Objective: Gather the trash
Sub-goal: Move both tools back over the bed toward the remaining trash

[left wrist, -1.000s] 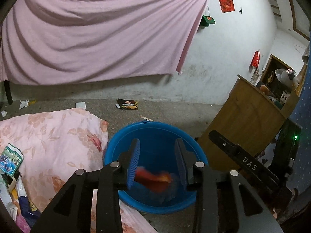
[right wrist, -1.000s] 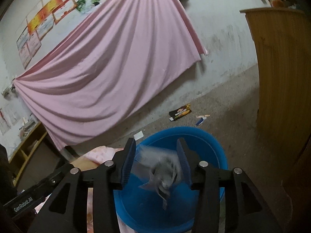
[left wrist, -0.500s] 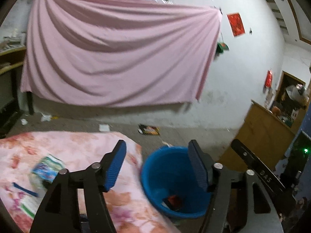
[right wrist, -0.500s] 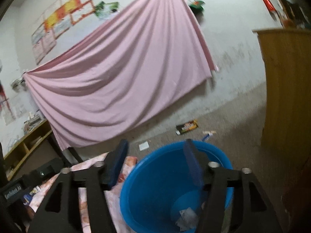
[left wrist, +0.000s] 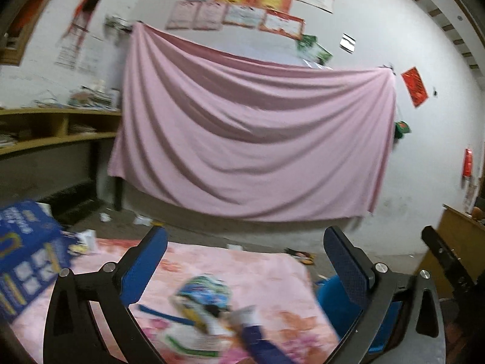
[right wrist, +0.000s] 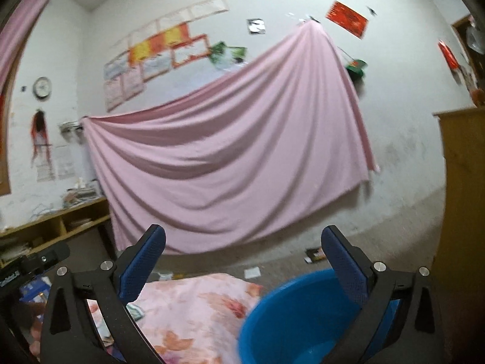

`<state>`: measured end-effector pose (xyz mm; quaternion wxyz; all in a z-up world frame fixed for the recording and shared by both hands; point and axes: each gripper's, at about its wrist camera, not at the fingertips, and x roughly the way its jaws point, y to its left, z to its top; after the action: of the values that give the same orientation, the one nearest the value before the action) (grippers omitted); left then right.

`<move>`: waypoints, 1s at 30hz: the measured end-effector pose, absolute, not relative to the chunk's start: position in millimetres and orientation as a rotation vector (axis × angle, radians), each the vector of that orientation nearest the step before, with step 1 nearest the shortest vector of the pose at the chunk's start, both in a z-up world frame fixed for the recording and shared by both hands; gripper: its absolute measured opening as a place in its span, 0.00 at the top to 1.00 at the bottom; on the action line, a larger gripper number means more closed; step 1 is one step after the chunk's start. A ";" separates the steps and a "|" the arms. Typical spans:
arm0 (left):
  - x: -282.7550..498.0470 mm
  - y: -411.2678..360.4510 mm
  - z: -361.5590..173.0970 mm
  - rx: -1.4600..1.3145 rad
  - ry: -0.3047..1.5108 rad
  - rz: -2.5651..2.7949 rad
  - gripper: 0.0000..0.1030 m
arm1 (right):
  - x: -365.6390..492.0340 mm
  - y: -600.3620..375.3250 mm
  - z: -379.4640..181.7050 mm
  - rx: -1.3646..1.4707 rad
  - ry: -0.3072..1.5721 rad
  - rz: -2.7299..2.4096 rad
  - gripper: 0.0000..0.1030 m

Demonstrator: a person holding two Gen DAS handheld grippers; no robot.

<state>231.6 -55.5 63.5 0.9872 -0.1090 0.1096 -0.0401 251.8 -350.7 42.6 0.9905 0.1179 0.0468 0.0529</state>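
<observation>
My left gripper [left wrist: 245,239] has its jaws opening wide, with nothing between them. It hangs over a pink flowered cloth [left wrist: 260,270] strewn with trash: a blue-green snack bag [left wrist: 203,292], a white wrapper [left wrist: 188,341] and a dark blue packet [left wrist: 263,344]. The blue basin [left wrist: 327,300] peeks out at the right behind one finger. My right gripper [right wrist: 242,238] is likewise opening, empty, above the blue basin [right wrist: 291,318] at lower right. A small wrapper [right wrist: 135,311] lies on the cloth [right wrist: 200,303] near its left finger.
A blue box [left wrist: 24,257] stands at the left edge of the cloth. A pink sheet [left wrist: 251,139] hangs on the far wall. Wooden shelves [left wrist: 51,130] run along the left, and a wooden cabinet [right wrist: 463,197] stands at the right. Scraps litter the floor [right wrist: 315,254].
Both grippers opened and dropped their trash, a red wrapper and a grey one, into the basin. Both then swung left and tilted up toward the flowered cloth.
</observation>
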 end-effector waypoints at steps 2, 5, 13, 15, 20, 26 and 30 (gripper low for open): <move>223.1 -42.2 57.6 -0.211 0.209 -0.042 0.02 | 251.0 -336.5 43.3 0.218 0.081 0.139 0.00; 213.7 -21.2 50.3 -0.202 0.205 -0.004 0.02 | 249.7 -316.0 44.2 0.186 0.072 0.170 0.00; 203.5 1.7 27.6 -0.193 0.257 0.021 0.02 | 255.6 -270.0 33.8 0.108 0.127 0.255 0.00; 202.9 5.2 19.9 -0.188 0.286 0.029 0.02 | 257.8 -259.9 28.7 0.078 0.157 0.280 0.00; 210.0 9.2 6.7 -0.169 0.399 0.028 0.02 | 261.8 -241.5 13.0 0.018 0.273 0.331 0.00; 226.4 15.5 -10.7 -0.212 0.555 0.003 0.03 | 272.0 -225.7 -4.7 -0.022 0.434 0.383 0.00; 235.2 16.3 -18.9 -0.233 0.622 -0.052 0.04 | 282.0 -218.2 -15.0 -0.024 0.562 0.424 0.00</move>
<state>235.2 16.3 -18.9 0.9451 -0.1144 0.3051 -0.0253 282.0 -218.2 -15.0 0.9386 -0.0118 0.2752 0.2075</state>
